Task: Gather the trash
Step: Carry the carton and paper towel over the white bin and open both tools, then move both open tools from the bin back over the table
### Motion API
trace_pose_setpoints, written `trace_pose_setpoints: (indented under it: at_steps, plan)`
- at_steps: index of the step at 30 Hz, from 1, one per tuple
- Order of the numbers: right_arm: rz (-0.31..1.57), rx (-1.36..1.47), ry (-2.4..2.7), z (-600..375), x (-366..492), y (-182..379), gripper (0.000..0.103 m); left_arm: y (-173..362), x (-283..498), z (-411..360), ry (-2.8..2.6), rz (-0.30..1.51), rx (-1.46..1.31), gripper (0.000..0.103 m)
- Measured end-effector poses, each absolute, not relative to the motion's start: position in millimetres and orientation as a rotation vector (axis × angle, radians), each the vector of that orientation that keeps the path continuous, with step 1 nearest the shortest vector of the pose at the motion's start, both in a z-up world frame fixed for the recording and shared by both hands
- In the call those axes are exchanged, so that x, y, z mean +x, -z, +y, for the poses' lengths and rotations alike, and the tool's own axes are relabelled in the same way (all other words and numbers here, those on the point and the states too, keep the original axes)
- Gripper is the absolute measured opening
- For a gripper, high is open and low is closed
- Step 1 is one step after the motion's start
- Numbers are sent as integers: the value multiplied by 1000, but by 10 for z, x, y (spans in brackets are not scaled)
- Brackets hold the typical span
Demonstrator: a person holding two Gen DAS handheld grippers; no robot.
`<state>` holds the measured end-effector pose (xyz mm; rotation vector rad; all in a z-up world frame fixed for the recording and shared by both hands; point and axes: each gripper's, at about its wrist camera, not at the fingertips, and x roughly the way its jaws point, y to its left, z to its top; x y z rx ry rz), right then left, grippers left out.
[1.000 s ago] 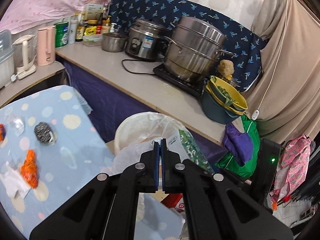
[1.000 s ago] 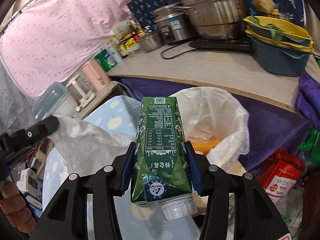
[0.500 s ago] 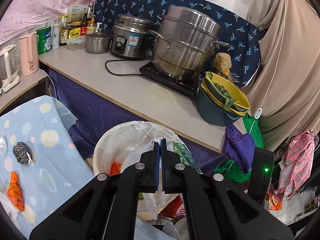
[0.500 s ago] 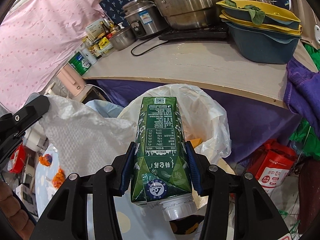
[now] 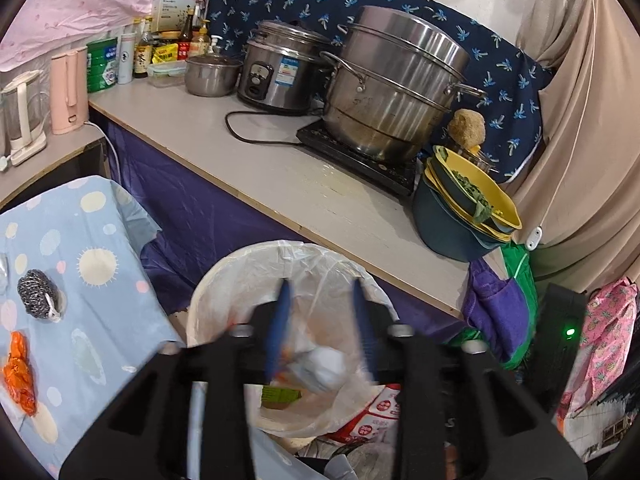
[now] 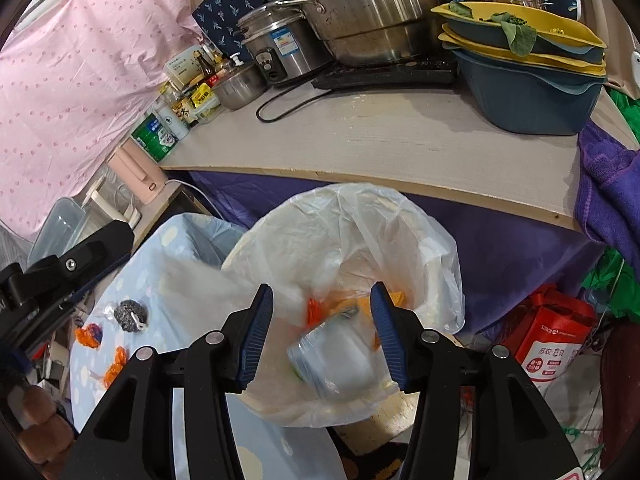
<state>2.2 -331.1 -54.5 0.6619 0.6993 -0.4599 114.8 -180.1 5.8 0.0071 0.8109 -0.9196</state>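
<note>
Both grippers hang over a white bin [image 6: 420, 240] lined with a clear plastic bag, which stands on the floor against the purple cloth skirting a cluttered kitchen desk [image 5: 256, 160].

The right gripper [image 6: 322, 300], pointing steeply down, has just been opening its jaws, and they stand apart with nothing pressed between the blue pads. A blurred carton [image 6: 332, 360] with a white cap shows below the gap, toward 6 o'clock of the fingertips, inside the mouth of the bin and clear of both pads. Orange scraps [image 6: 316, 312] lie in the liner at 12 o'clock of the carton.

The left gripper [image 5: 320, 292] is motion-blurred; its jaws have likewise just been opening and are parted, holding nothing. A pale blurred bag [image 5: 320, 364] sits in the bin at 6 o'clock of its fingertips. In the right wrist view a pale smear of the same thin plastic [image 6: 208, 280] hangs at the bin's 9 o'clock edge, free of any pad.

On the spotted blue tablecloth [image 5: 92, 320], at 9 o'clock of the bin, remain a steel scouring ball [image 5: 40, 294] and a crumpled orange wrapper [image 5: 18, 376], well apart from both grippers.

On the desk at 12 o'clock stand a steamer pot [image 5: 396, 80], a rice cooker [image 5: 280, 68] and stacked yellow and blue basins [image 5: 464, 208].
</note>
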Motion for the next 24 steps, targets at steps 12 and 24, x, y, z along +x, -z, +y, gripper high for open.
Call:
trace_pose_setpoints:
  at_steps: [12, 24]
  plan:
    - [662, 610, 420, -3064, 54, 275, 60, -113, 1187, -1421, 814, 785, -21, 64]
    - [727, 518, 244, -2239, 460, 298, 60, 80, 1457, -191, 511, 828, -117, 68]
